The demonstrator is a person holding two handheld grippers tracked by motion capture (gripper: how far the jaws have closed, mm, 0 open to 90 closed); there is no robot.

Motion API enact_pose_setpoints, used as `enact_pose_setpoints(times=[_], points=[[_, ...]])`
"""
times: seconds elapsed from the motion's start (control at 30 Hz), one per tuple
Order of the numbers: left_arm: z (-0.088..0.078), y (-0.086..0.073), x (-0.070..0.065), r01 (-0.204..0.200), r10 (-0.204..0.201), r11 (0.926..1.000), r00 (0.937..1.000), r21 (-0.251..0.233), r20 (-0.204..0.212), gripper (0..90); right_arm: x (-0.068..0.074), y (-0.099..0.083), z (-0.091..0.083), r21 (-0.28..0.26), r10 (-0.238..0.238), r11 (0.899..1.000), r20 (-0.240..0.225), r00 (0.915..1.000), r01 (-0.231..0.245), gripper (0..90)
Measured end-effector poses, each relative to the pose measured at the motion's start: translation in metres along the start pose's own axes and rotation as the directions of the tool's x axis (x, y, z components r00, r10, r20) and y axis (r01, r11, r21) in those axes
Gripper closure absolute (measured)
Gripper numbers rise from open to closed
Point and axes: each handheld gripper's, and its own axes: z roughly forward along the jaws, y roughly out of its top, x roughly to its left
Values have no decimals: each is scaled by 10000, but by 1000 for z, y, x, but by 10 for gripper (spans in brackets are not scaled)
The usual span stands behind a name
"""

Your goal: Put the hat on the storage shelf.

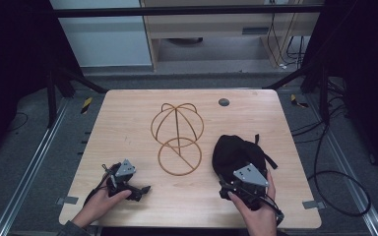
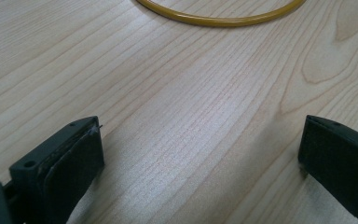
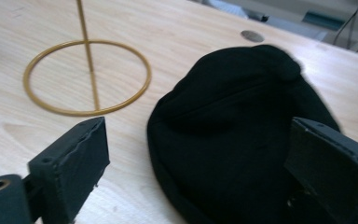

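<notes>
Currently, progress: we judge the work barely begun; nothing is lifted yet.
Goal as we read it: the black hat (image 1: 237, 155) looks meant for the wire hat stand (image 1: 177, 137), which stands bare.
Hat: it lies flat on the tabletop (image 1: 128, 113), to the right of the stand's round base and apart from it, with a strap trailing off its far right side.
Stand: a gold wire dome on a post over a ring base, upright near the middle of the tabletop, nothing on it.
Right claw (image 3: 200, 163): released, jaws spread wide on either side of the near edge of the hat; we see the cloth between them but no pinch yet.
Left claw (image 2: 200, 154): released too, jaws wide apart over bare wood, with the edge of the stand's ring base ahead of it.
Hands: each of us grips one tool low at the near edge, left well apart from the hat.
Done: the right claw is lined up on the hat.
Left to do: close on the cloth, lift it, carry it across and settle it over the wire dome.
</notes>
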Motion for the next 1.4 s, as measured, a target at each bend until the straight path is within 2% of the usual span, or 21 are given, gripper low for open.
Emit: enact_pose_setpoints(times=[0.07, 0.1, 0.23, 0.37, 0.5, 0.67, 0.77, 0.8, 0.83, 0.9, 0.97, 1.07, 1.2, 1.3, 1.4], points=[[0, 0, 0, -2, 2, 10000, 10000, -2, -1, 0, -1, 0, 0, 52, -122, 9999, 102, 9999, 122, 64], [0, 0, 0, 21, -21, 10000, 10000, -20, 2, 0, -3, 1, 0, 173, -354, 9992, 362, 9987, 348, 63], [0, 0, 0, -4, 4, 10000, 10000, 0, -3, 0, -12, 6, -2, 375, -106, 9993, 388, 9992, 92, 72], [0, 0, 0, -7, 7, 10000, 10000, 2, -3, 0, -21, 11, -3, 759, -238, 9969, 464, 9986, 202, 79], [0, 0, 0, -3, 3, 10000, 10000, 1, -6, 0, -27, 16, -2, 987, -269, 9947, -115, 9996, 279, 82], [0, 0, 0, 0, 0, 10000, 10000, -1, -7, 0, -38, 24, -4, 1271, -352, 9912, -220, 9991, 377, 84], [0, 0, 0, 36, -36, 10000, 10000, -36, -9, 0, -50, 30, -1, 1832, -649, 9806, -322, 9974, 698, 86], [0, 0, 0, 36, -36, 10000, 10000, -36, -9, 0, -53, 32, 1, 2112, -758, 9739, -431, 9962, 833, 74], [0, 0, 0, 43, -43, 10000, 10000, -41, -12, 0, -53, 32, 1, 2112, -758, 9739, -431, 9962, 833, 74], [0, 0, -1, 58, -59, 10000, 10000, -37, -32, 0, -59, 39, 4, 2525, -999, 9614, -489, 9938, 1090, 82], [1, 1, -1, 100, -100, 9999, 9999, -25, -94, 0, -63, 45, 5, 2637, -1052, 9569, -763, 9915, 1218, 84], [1, 1, -1, 127, -127, 9999, 9999, -29, -116, 0, -65, 56, 4, 2887, -1285, 9460, -844, 9881, 1476, 88], [1, 1, -1, 118, -118, 9999, 9999, -25, -117, 0, -68, 70, 6, 3017, -1418, 9380, -1156, 9831, 1708, 77], [1, 1, -1, 158, -159, 9999, 9998, -24, -138, 0, -74, 79, 17, 3486, -1460, 9161, -1697, 9746, 1979, 100], [1, 1, -2, 169, -170, 9999, 9998, -29, -139, 0, -78, 83, 29, 3798, -1371, 9018, -2005, 9701, 2060, 140]])
